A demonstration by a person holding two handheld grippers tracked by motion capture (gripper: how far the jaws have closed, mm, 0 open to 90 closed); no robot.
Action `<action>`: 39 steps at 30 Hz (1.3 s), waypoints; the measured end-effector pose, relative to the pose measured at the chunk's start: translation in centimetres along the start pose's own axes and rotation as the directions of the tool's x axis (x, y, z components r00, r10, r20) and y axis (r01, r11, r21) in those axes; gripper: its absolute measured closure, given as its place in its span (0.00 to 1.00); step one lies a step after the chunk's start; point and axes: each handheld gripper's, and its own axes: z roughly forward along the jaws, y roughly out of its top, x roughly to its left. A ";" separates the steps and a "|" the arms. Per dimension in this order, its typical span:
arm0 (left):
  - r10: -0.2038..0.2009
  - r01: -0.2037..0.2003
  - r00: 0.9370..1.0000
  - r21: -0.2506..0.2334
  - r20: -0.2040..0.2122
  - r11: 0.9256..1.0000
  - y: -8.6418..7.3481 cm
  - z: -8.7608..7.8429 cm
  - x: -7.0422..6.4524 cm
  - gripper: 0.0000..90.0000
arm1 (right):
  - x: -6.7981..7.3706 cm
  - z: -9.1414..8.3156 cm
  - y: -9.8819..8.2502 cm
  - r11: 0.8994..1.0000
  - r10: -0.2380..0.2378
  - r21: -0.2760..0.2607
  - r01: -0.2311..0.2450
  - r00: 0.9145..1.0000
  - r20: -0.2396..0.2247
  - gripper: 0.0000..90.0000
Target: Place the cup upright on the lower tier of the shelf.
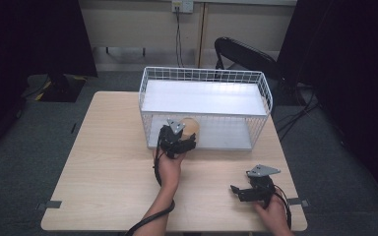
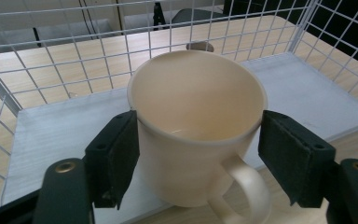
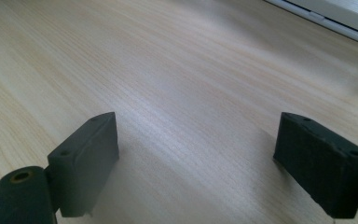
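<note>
Cream mug (image 2: 196, 126) stood upright on the lower shelf of the white wire rack (image 1: 263, 88), near its front edge at about ten o'clock from the worktop's (image 1: 108, 147) middle, handle turned out toward the person, seemingly so it could be set down and let go. Left tongs (image 2: 198, 154) flanked its rim, the right pad clear and the left at most brushing it, forearm stretched toward twelve. Right tongs (image 3: 205, 158) rested wide and empty near five o'clock.

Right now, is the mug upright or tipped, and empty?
Upright and empty. The mug stands on the lower shelf of the wire rack, mouth up, its inside bare, between the left gripper's open jaws.
</note>
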 end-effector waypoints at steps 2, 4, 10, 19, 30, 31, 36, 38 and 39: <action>0.007 -0.007 1.000 0.008 -0.009 1.000 0.0 0.0 0.0 0.42 | 0.0 0.0 0.0 1.000 0.000 0.000 0.000 1.000 0.000 0.14; -0.005 0.005 1.000 0.011 -0.005 1.000 0.0 0.2 0.1 0.43 | 0.0 0.0 0.0 1.000 0.000 0.000 0.000 1.000 0.000 0.14; 0.003 -0.002 1.000 0.025 -0.022 1.000 0.0 0.5 0.4 0.52 | 0.0 0.0 0.0 1.000 0.000 0.000 0.000 1.000 0.000 0.14; -0.005 0.006 0.999 0.030 -0.037 1.000 -0.3 1.0 0.6 0.70 | 0.0 0.0 0.0 1.000 0.000 0.000 0.000 1.000 0.000 0.14; -0.001 0.002 0.999 0.042 -0.042 0.999 -0.4 1.2 1.4 0.78 | 0.0 0.0 0.0 1.000 0.000 0.000 0.000 1.000 0.000 0.14; 0.000 0.002 0.999 0.043 -0.041 0.999 -0.3 1.2 1.4 0.78 | 0.0 0.0 0.0 1.000 0.000 0.000 0.000 1.000 0.000 0.14; 0.002 0.000 0.999 0.043 -0.045 0.999 -0.4 1.3 1.4 0.79 | 0.0 0.0 0.0 1.000 0.000 0.000 0.000 1.000 0.000 0.14; 0.002 0.000 0.999 0.046 -0.047 0.999 -0.4 1.4 1.5 0.80 | 0.0 0.0 0.0 1.000 0.000 0.000 0.000 1.000 0.000 0.14; -0.001 0.003 0.999 0.046 -0.048 0.999 -0.4 1.5 1.4 0.80 | 0.0 0.0 0.0 1.000 0.000 0.000 0.000 1.000 0.000 0.14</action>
